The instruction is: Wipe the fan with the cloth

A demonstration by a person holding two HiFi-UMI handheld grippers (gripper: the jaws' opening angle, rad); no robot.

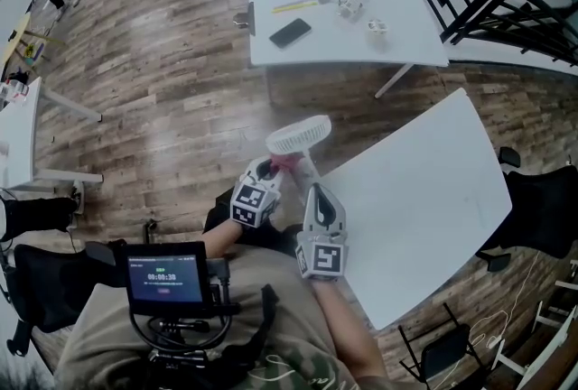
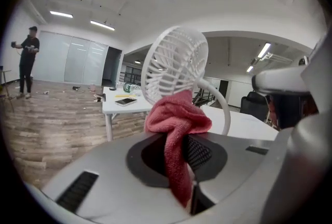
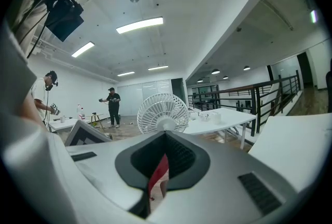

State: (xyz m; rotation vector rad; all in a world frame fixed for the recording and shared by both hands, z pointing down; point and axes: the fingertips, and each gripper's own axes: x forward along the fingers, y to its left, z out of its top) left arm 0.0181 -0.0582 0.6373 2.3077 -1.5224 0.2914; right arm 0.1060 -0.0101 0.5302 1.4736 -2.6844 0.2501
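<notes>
At the corner of the white tabletop (image 1: 424,190) nearest me, over wood-plank floor (image 1: 172,108), is the small white fan (image 1: 298,134); whether it rests there I cannot tell. My left gripper (image 1: 271,166) clamps the pink cloth (image 2: 176,120), bunched against the grille's lower rim. My right gripper (image 1: 314,190) is closed tight, a red sliver between its jaws. Only the gripper views show ceiling strip lights (image 3: 139,25); only the head view, my chest screen (image 1: 164,278).

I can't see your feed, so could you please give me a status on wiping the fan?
Left hand-held gripper shut on cloth. Right hand-held gripper shut, its hold unclear. Cloth bunched at lower edge of fan. Nothing in the way.
</notes>
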